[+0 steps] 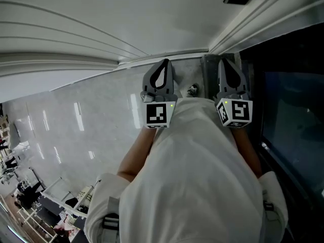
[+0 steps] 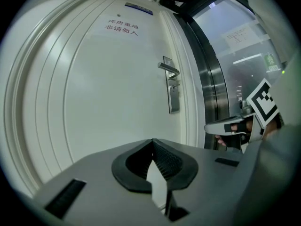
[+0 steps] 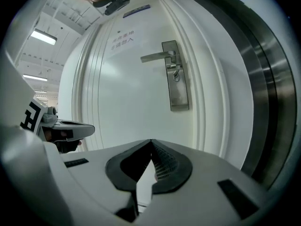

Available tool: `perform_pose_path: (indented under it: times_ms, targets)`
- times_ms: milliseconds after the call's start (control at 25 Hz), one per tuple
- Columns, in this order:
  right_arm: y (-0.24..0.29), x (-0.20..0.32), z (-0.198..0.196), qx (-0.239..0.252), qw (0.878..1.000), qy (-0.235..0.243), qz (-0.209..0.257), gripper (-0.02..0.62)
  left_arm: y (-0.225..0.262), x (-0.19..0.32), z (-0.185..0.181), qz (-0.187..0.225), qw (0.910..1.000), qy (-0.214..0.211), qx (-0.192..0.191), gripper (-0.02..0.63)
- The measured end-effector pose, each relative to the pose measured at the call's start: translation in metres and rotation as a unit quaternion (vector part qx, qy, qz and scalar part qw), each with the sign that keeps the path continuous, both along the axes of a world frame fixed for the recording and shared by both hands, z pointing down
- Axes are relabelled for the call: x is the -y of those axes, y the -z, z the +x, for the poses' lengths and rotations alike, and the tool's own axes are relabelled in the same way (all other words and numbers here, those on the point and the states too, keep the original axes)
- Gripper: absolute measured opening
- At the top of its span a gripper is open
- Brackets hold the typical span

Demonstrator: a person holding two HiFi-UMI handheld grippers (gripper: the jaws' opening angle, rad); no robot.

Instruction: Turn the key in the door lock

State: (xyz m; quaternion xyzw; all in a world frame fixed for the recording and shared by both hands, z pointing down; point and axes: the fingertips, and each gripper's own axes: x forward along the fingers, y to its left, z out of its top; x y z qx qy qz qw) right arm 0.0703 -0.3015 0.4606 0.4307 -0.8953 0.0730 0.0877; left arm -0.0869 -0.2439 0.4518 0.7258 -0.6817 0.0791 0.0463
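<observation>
Key (image 3: 176, 75) sits in the lock plate (image 3: 179, 95) under the handle (image 3: 157, 56) of the white door (image 3: 122, 112), well ahead of us; our left tongs (image 2: 152, 141) and right tongs (image 3: 151, 141) are both pressed together, pinching nothing.

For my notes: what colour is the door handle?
Silver-grey door handle, clearest in the right gripper view.

Two lines of red Chinese characters (image 2: 121, 24) stand on the white door (image 2: 94, 102), near its top edge: 库房重地 above 非请勿入. The blue plate (image 2: 138, 8) above them and the paper sheet (image 2: 241, 36) on the glass (image 2: 235, 79) are too small to read.
</observation>
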Motion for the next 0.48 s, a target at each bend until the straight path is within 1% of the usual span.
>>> perform_pose_path:
  times_ms: [160, 360, 480]
  targets:
    - [-0.0038, -0.0072, 0.0039, -0.01, 1.0, -0.01, 0.011, 0.005, -0.0036, -0.0024, 0.005, -0.004, 1.0, -0.004, -0.007, 0.008]
    - [0.0021, -0.0091, 0.001, -0.007, 0.999, -0.003, 0.033, 0.003, -0.0031, -0.0017, 0.0083, -0.002, 1.0, -0.009, -0.002, 0.008]
    - [-0.0003, -0.0088, 0.0039, -0.005, 1.0, -0.006, 0.03, 0.003, -0.0014, -0.0008, 0.009, 0.004, 1.0, -0.007, 0.0, 0.008]
